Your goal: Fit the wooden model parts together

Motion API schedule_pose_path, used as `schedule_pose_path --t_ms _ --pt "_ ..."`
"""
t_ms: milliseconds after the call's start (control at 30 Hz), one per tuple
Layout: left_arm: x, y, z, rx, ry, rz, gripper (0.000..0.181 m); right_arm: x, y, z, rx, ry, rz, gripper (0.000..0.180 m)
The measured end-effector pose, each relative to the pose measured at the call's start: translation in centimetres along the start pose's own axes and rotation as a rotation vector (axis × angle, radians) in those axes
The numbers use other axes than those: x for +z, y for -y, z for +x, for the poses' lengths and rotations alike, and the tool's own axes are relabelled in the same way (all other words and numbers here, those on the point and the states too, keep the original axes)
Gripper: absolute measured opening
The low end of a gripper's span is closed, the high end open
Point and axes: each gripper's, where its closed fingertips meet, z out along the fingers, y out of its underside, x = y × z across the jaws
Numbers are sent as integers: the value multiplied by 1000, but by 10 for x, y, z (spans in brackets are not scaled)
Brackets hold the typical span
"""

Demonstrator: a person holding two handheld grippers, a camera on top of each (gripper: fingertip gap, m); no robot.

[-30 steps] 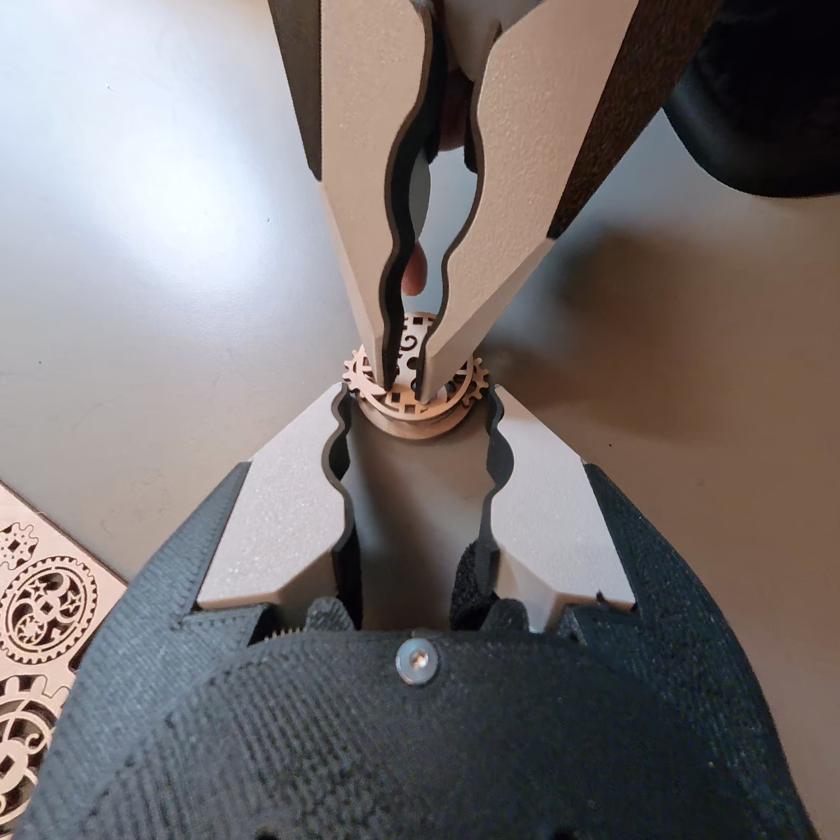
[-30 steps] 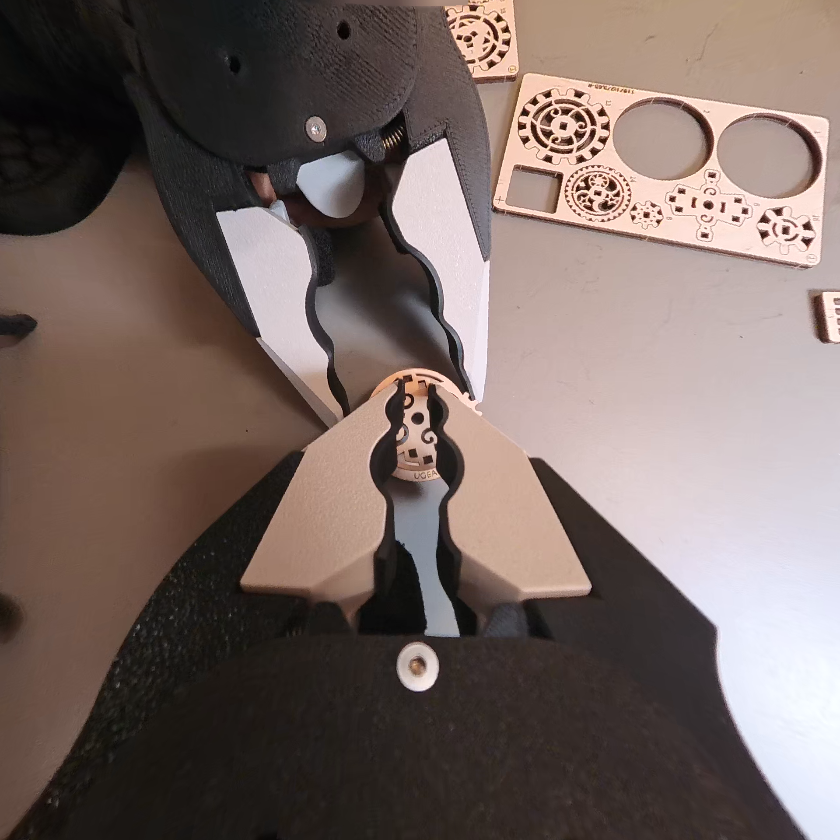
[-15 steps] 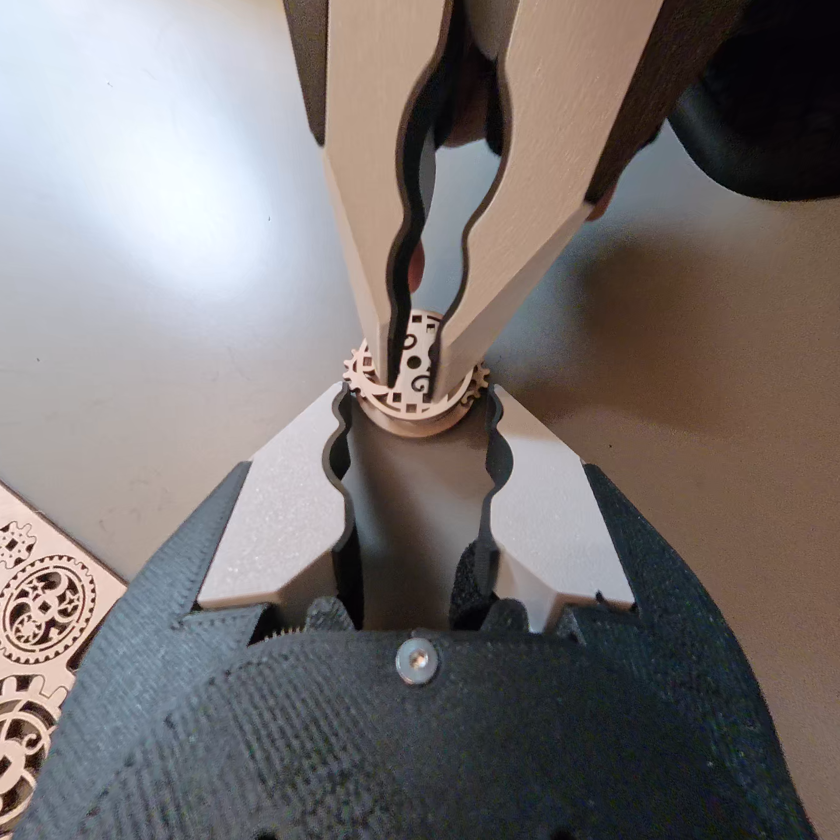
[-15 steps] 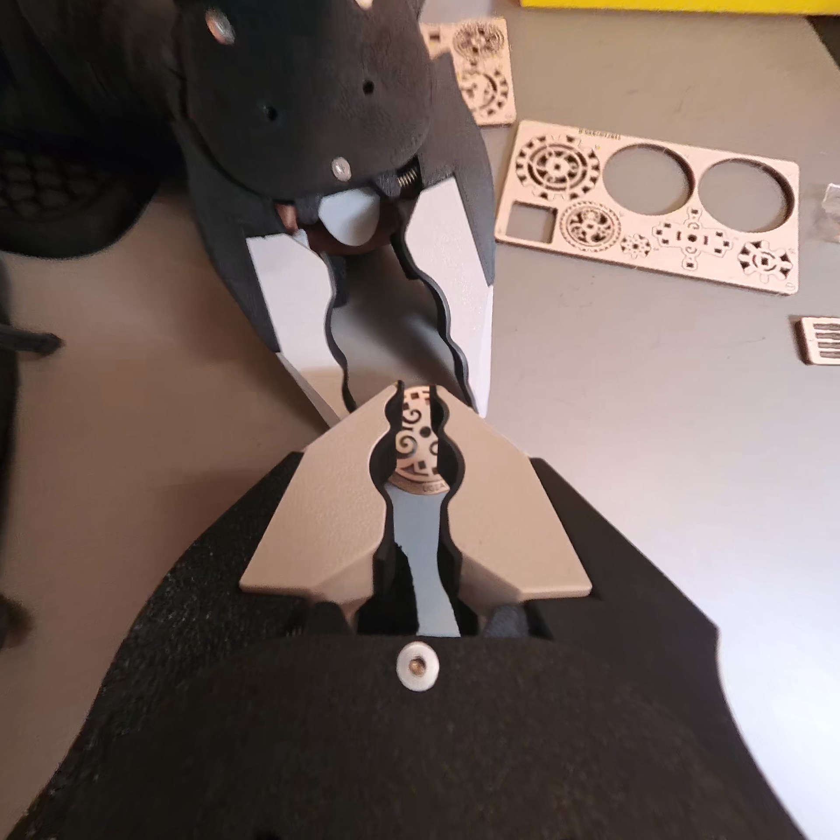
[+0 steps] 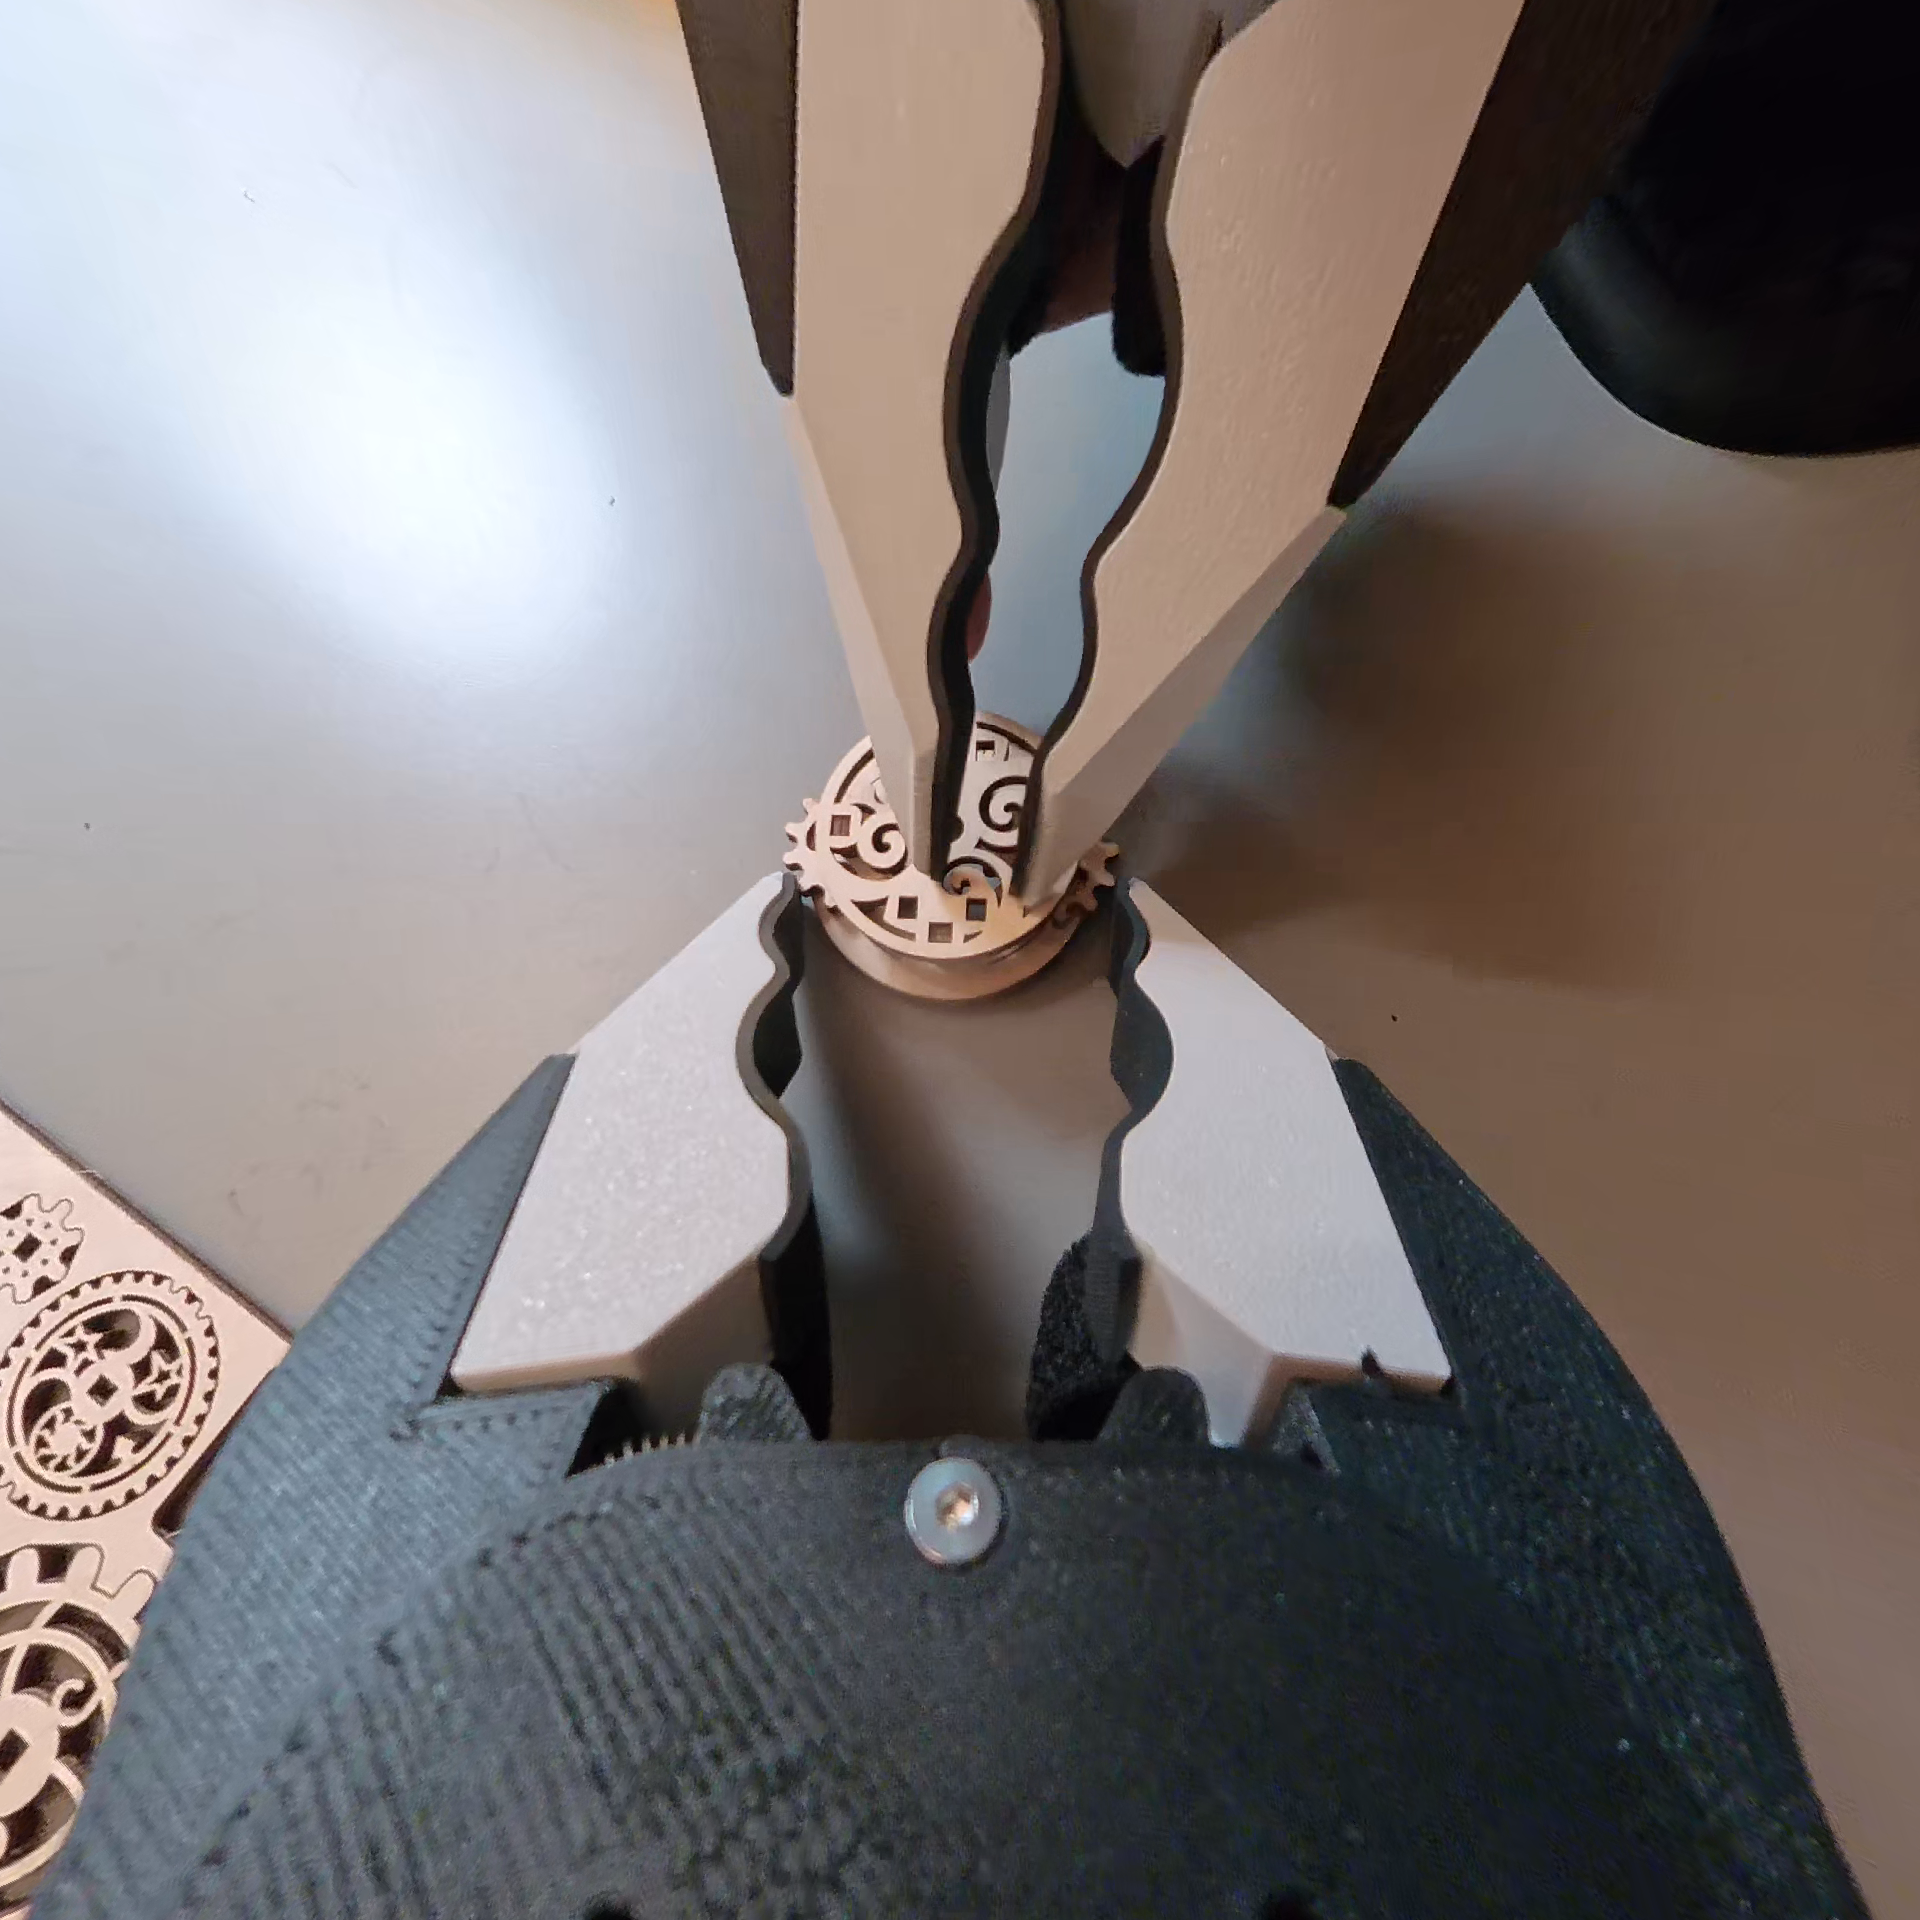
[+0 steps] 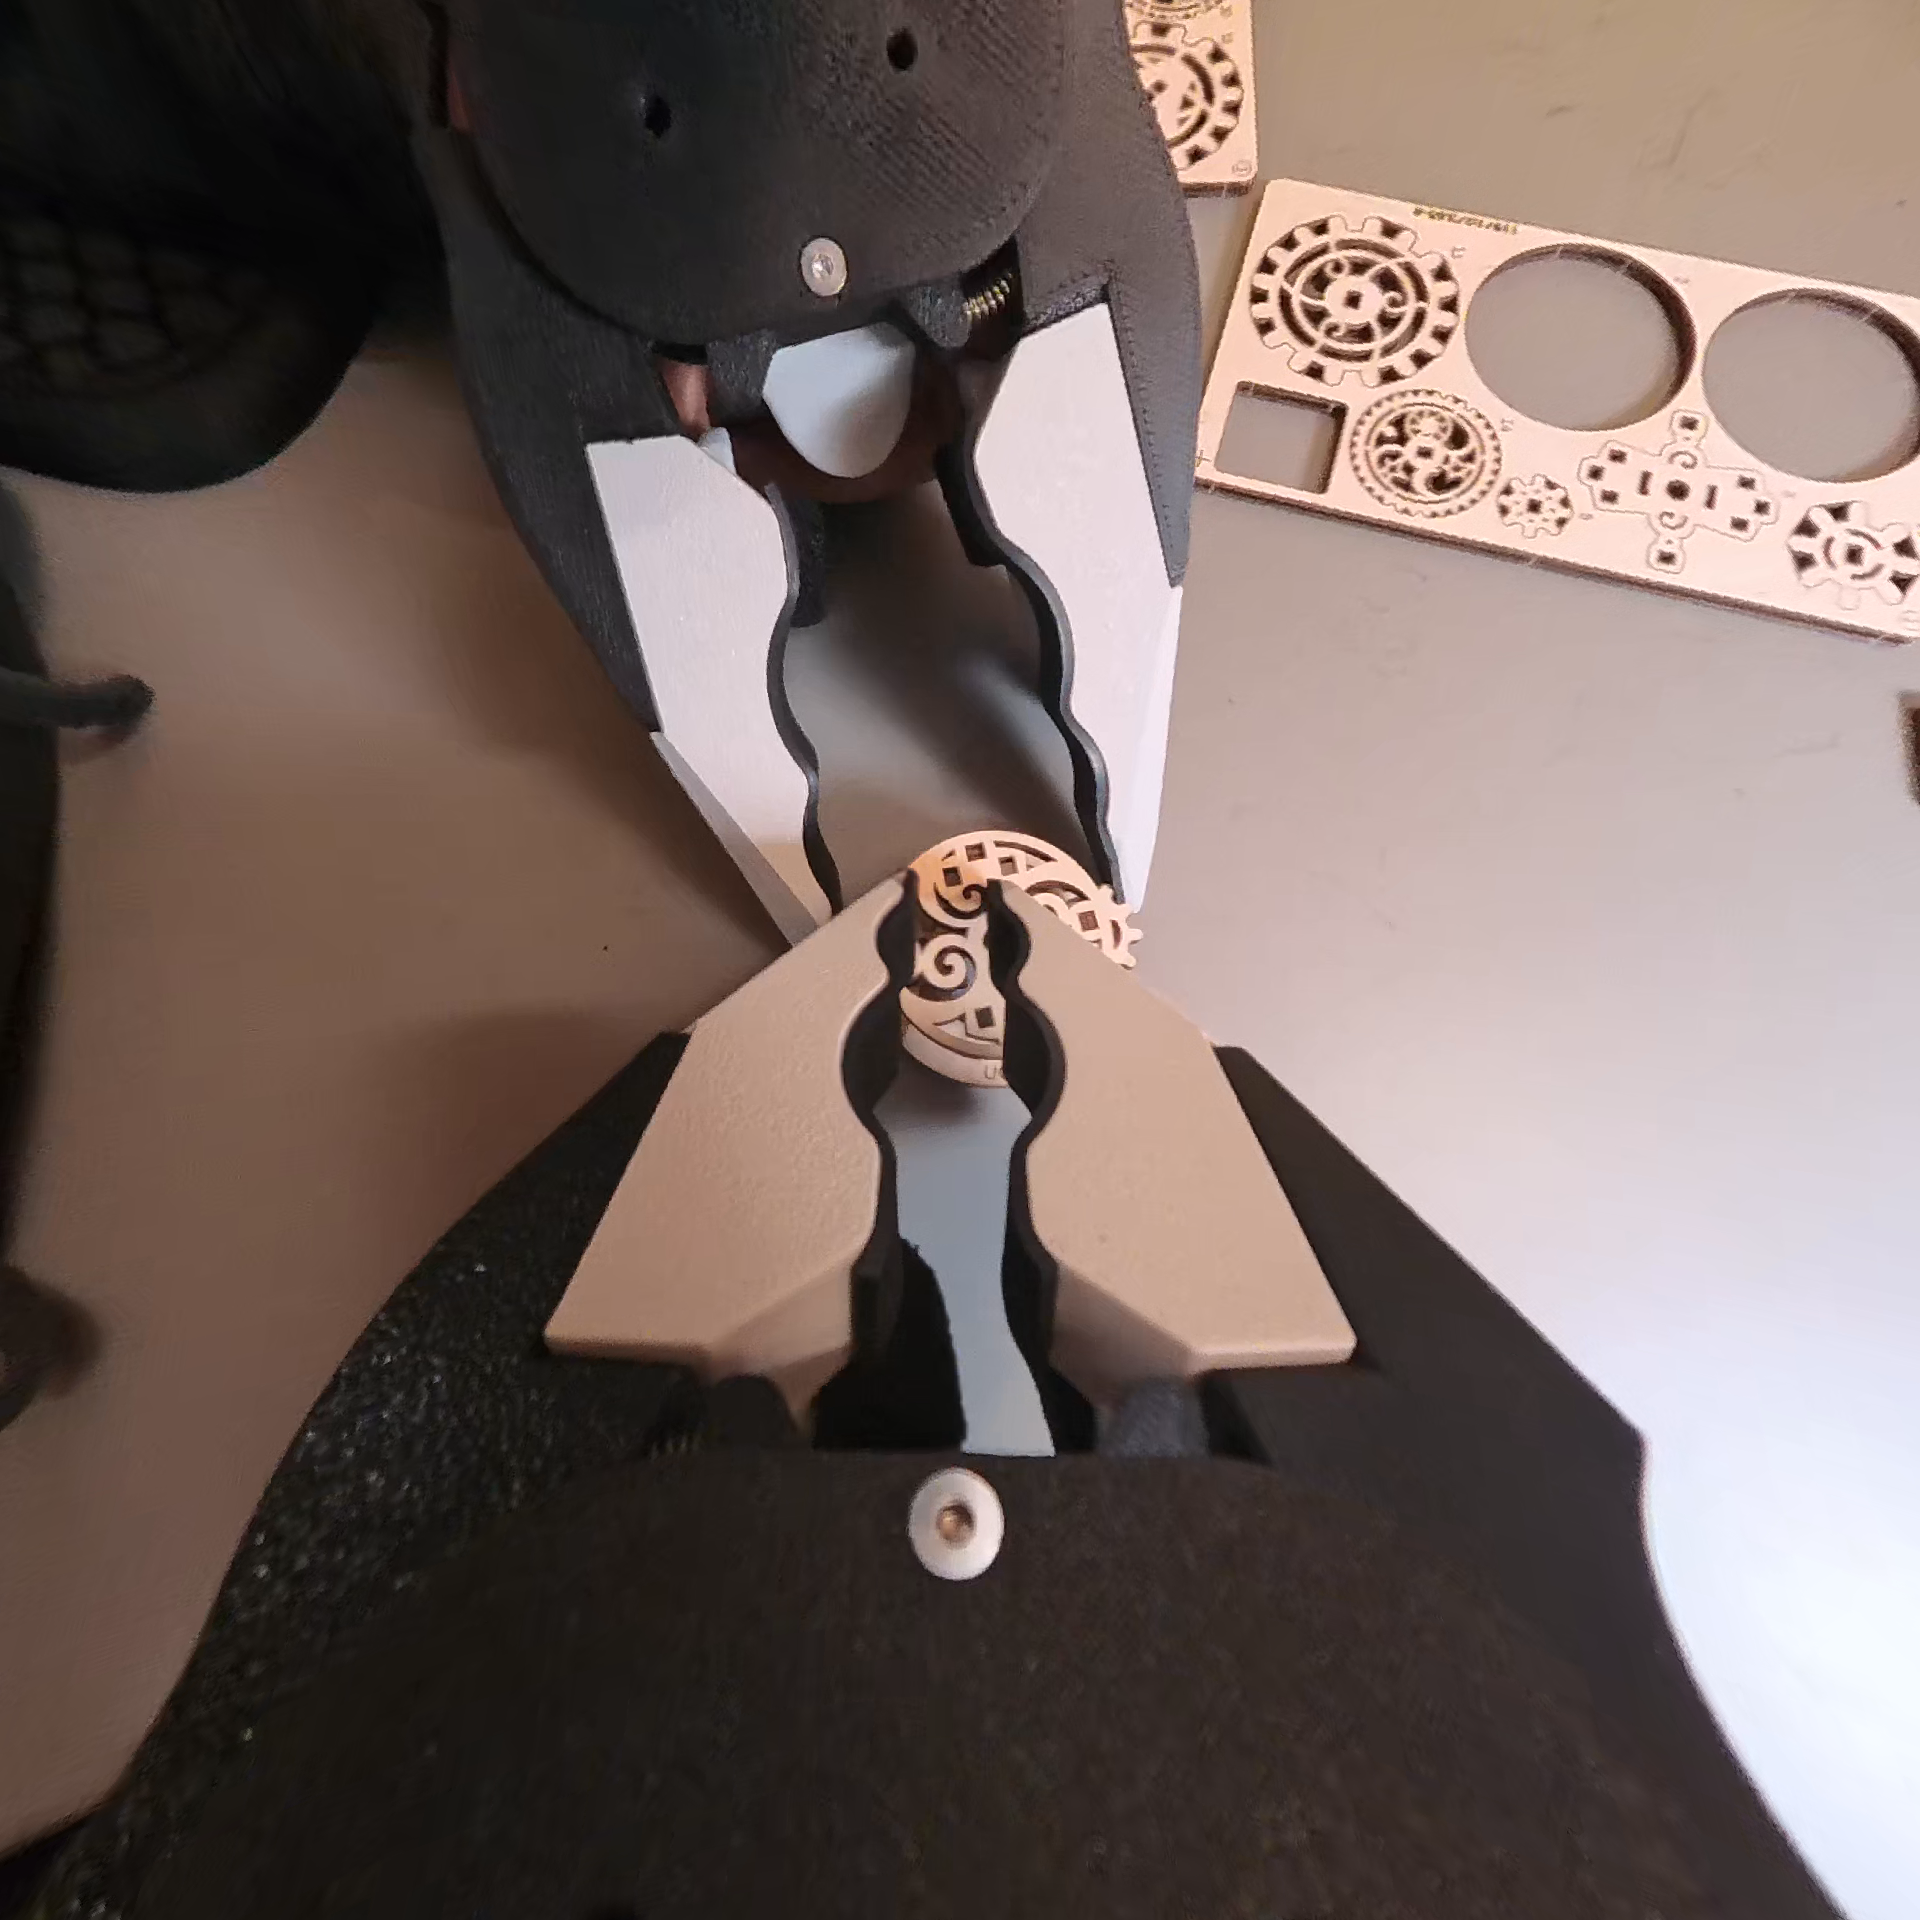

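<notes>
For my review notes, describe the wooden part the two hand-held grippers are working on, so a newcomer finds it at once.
On the grey table, find where the left hand-held gripper and the right hand-held gripper meet tip to tip. Between them sits the round wooden stack: a scroll-cut disc over a toothed gear. Unlike the gears in the flat wooden sheet, it is loose.

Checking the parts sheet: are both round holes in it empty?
Yes, both large round holes in the wooden parts sheet show bare grey table.

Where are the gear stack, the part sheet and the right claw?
gear stack (image 5: 935, 914): left wrist view, front rim.
part sheet (image 6: 1382, 488): right wrist view, wood beside square cutout.
right claw (image 6: 954, 902): right wrist view, between fingertips.
</notes>
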Motion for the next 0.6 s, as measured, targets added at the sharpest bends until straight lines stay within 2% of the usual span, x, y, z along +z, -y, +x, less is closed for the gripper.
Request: schedule_pose_path --t_ms 600 --pt "0 0 0 -3 -2 -1 58 0 -1 -1 -10 7 -40 5"
